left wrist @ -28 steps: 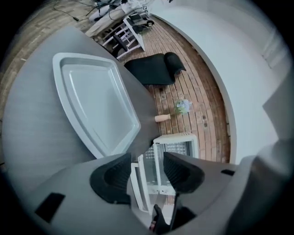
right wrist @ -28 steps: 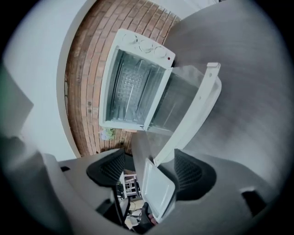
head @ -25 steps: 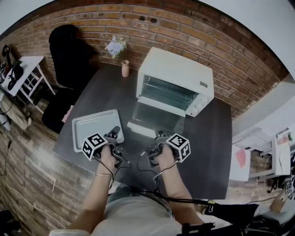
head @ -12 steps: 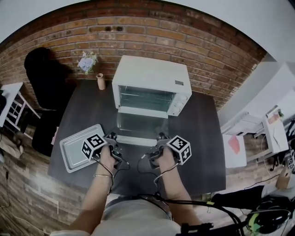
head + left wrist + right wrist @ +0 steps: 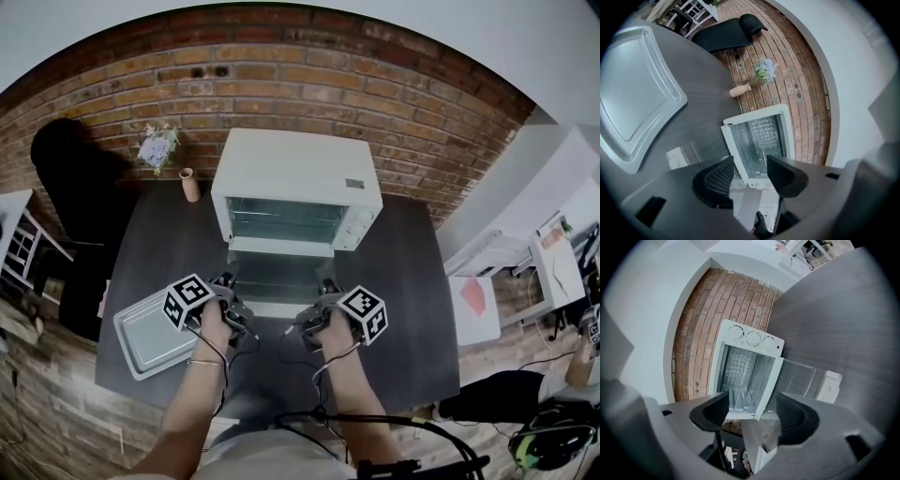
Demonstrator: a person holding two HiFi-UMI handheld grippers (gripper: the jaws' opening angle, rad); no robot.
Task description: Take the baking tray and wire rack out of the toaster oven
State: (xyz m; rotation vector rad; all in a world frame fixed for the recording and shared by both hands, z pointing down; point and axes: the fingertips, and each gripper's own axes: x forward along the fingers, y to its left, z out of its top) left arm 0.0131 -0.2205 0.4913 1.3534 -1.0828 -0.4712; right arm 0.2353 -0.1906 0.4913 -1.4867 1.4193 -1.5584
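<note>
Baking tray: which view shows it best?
The left gripper view: the baking tray fills its left side, rim and empty well clear. The head view shows it small, partly behind the left gripper. The right gripper view misses it.

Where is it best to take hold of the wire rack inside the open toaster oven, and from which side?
Take the wire rack by its front bar, near the middle, coming from the front over the lowered door. It lies flat in the toaster oven, whose other sides are closed, so only that front edge looks reachable.
</note>
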